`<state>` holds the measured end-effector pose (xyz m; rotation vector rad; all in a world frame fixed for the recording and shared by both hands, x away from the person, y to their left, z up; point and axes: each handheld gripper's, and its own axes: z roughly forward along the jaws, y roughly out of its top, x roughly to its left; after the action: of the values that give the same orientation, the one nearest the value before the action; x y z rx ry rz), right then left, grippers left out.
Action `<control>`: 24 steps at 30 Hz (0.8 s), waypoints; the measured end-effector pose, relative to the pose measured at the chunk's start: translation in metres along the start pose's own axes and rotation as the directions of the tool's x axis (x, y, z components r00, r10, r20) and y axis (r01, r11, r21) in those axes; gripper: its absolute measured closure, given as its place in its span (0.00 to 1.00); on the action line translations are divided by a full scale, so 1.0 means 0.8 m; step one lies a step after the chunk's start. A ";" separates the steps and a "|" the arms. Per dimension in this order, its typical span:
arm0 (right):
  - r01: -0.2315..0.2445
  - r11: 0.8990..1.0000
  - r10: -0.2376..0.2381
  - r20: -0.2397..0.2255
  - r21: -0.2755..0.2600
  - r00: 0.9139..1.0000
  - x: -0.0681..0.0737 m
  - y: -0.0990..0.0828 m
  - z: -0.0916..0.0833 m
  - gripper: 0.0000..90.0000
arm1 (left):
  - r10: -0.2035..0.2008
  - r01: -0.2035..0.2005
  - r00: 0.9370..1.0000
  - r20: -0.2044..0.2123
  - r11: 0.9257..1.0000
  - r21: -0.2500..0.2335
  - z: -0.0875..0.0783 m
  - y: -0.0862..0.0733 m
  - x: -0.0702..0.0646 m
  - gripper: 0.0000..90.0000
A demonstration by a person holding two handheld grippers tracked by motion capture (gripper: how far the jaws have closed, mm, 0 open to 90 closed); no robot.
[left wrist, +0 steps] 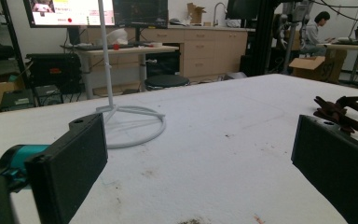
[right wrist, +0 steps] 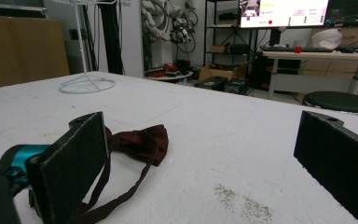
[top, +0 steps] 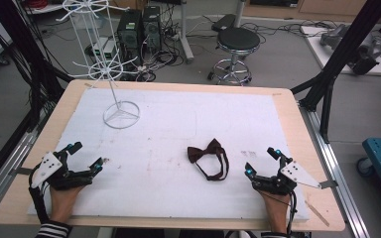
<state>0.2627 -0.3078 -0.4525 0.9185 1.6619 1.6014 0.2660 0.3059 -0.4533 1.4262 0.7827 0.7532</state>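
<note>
On white table (top: 178,124), dark maroon bow tie (top: 206,150) with looped strap, both grippers spread wide

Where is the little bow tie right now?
In the high view, the dark red bow tie lies on the white table cover, right of centre, just left of the open right gripper.
</note>
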 end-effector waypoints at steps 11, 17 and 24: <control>0.001 1.000 -0.001 0.001 0.003 1.000 0.002 0.000 0.000 0.02 | 0.011 -0.011 1.000 -0.001 1.000 0.004 0.000 0.000 -0.001 0.04; 0.010 1.000 -0.010 0.002 -0.002 1.000 0.002 0.000 0.000 0.02 | 0.010 -0.010 1.000 -0.001 1.000 0.004 0.000 0.000 0.000 0.04; 0.008 1.000 -0.008 0.003 -0.004 1.000 0.001 0.001 0.000 0.02 | 0.013 -0.013 1.000 -0.001 1.000 0.002 0.000 0.000 -0.001 0.04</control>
<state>0.2623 -0.3070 -0.4519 0.9108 1.6574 1.5970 0.2655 0.3058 -0.4532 1.4340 0.7764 0.7634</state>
